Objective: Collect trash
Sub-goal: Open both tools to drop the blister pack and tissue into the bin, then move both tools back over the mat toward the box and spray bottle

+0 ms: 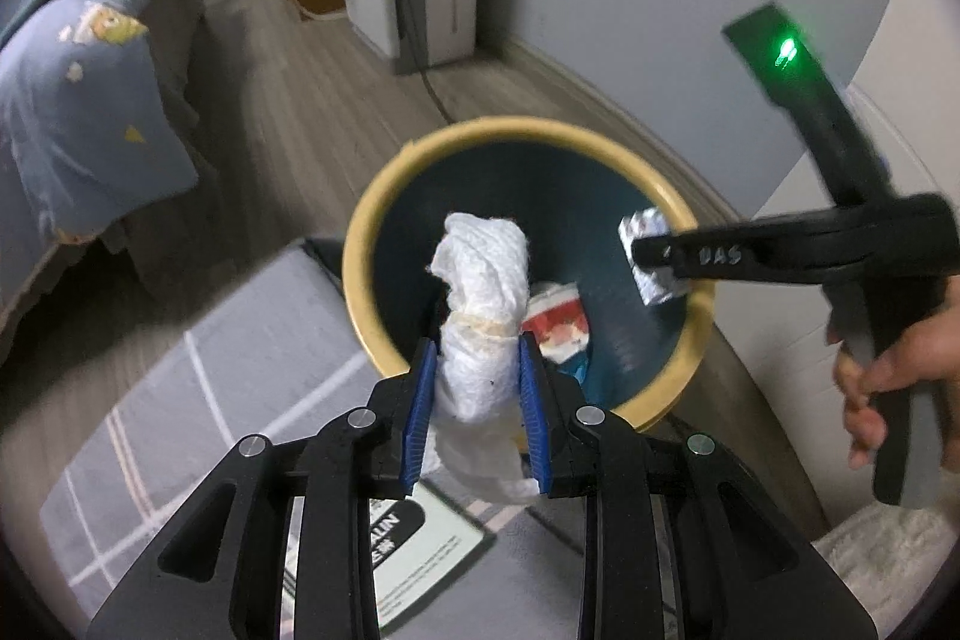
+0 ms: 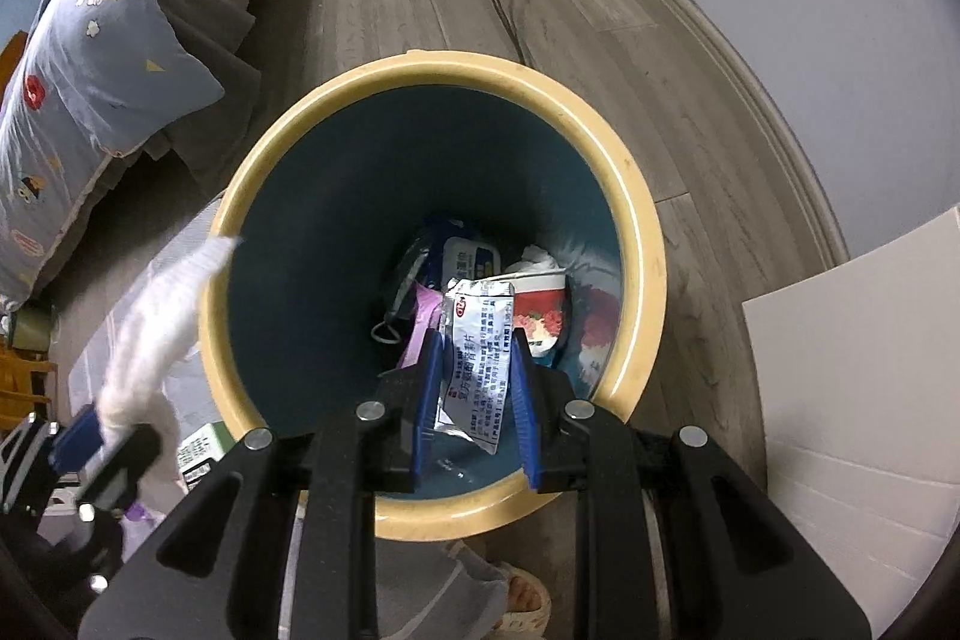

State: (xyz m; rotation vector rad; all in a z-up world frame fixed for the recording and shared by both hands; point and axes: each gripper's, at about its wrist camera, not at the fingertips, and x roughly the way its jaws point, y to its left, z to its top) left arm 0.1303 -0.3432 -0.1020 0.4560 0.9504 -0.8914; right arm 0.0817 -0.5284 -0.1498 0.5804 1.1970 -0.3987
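Clearly, the left gripper pinches one crumpled white tissue wad between blue ribbed pads, above the near rim of the round bin. Only the right wrist view reads the right gripper, clamped on one flat silver foil sachet over the bin's teal interior, where a floral paper cup lies among wrappers
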